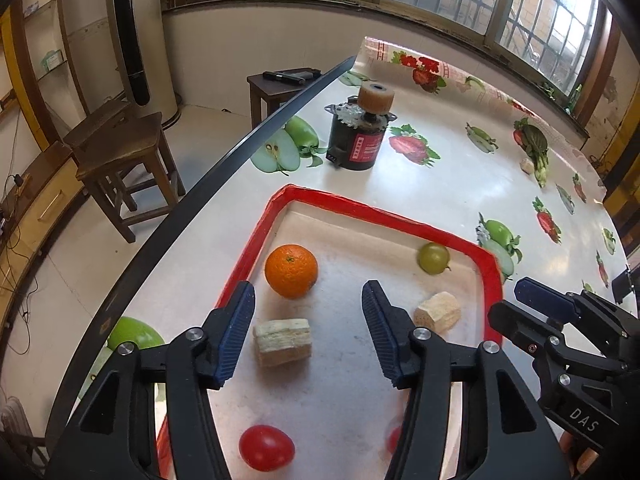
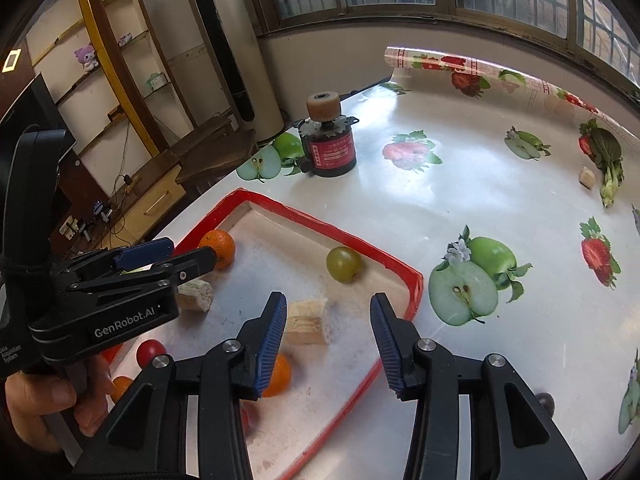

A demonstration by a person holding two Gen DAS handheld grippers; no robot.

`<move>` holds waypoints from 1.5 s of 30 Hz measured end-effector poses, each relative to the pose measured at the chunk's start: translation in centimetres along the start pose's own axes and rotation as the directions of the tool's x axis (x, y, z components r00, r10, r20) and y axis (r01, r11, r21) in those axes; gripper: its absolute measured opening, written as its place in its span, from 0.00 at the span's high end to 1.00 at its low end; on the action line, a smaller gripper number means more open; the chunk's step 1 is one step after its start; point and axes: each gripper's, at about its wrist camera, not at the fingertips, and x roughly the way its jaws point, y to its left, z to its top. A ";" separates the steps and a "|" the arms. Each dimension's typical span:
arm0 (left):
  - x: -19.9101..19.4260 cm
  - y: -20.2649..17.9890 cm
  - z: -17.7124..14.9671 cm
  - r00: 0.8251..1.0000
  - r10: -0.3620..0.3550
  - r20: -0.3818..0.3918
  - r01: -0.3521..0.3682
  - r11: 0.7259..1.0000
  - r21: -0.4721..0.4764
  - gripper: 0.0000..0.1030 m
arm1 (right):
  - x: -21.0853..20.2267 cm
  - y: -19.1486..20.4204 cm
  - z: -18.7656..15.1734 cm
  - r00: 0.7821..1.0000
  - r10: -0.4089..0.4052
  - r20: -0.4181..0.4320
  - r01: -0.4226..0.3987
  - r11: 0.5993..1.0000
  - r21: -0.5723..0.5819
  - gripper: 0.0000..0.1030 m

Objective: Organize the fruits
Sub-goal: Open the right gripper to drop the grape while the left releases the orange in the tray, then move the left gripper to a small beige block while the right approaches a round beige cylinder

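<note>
A red-rimmed tray holds the fruit. In the left wrist view my left gripper is open above it, nothing pressed between the pads. An orange lies just past its fingertips, and a pale cut chunk rests on the tray floor below the gap. A green round fruit, a second pale chunk and a red tomato also sit inside. My right gripper is open over the tray's right part, above a pale chunk. Another orange shows behind its left finger.
A dark motor with a tan roller stands on the fruit-print tablecloth beyond the tray. A small dark ball lies right of the tray. The table edge runs along the left, with wooden stools below it. A hand holds the left gripper.
</note>
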 end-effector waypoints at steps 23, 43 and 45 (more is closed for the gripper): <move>-4.7 -12.5 -5.4 0.982 -0.187 -0.010 0.187 0.969 0.161 0.45 | -12.5 -11.7 -10.4 0.984 -0.164 0.067 0.148 0.969 0.196 0.55; -3.8 -20.8 -8.5 0.961 -0.252 -0.109 0.273 0.924 0.269 0.46 | -17.8 -21.3 -17.5 0.959 -0.281 0.041 0.249 0.900 0.358 0.54; -3.4 -21.4 -8.7 0.959 -0.255 -0.122 0.279 0.920 0.277 0.46 | -18.0 -22.2 -17.6 0.956 -0.290 0.041 0.255 0.892 0.373 0.54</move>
